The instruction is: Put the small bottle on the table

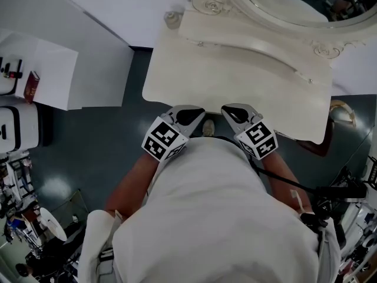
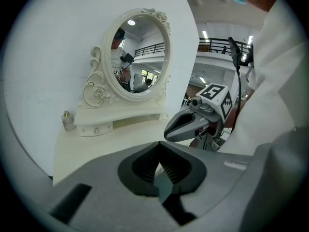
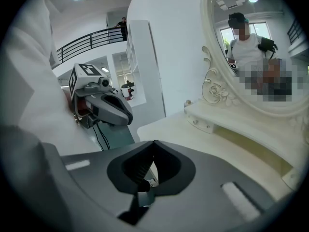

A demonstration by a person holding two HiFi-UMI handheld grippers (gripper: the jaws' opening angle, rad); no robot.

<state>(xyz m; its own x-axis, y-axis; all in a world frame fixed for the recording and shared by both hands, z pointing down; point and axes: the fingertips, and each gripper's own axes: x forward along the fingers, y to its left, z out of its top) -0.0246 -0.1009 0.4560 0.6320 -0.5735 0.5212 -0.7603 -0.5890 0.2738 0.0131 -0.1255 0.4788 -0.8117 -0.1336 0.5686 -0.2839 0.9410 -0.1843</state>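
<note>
Both tools [image 1: 191,114] [image 1: 232,114] closed, angled down

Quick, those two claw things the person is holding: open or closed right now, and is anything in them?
Left gripper: closed, jaws together, holding nothing.
Right gripper: closed, jaws together, holding nothing.

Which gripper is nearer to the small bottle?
Left. The small bottle stands at the table's far left corner; the left gripper is at the near edge opposite it, the right gripper farther right.
</note>
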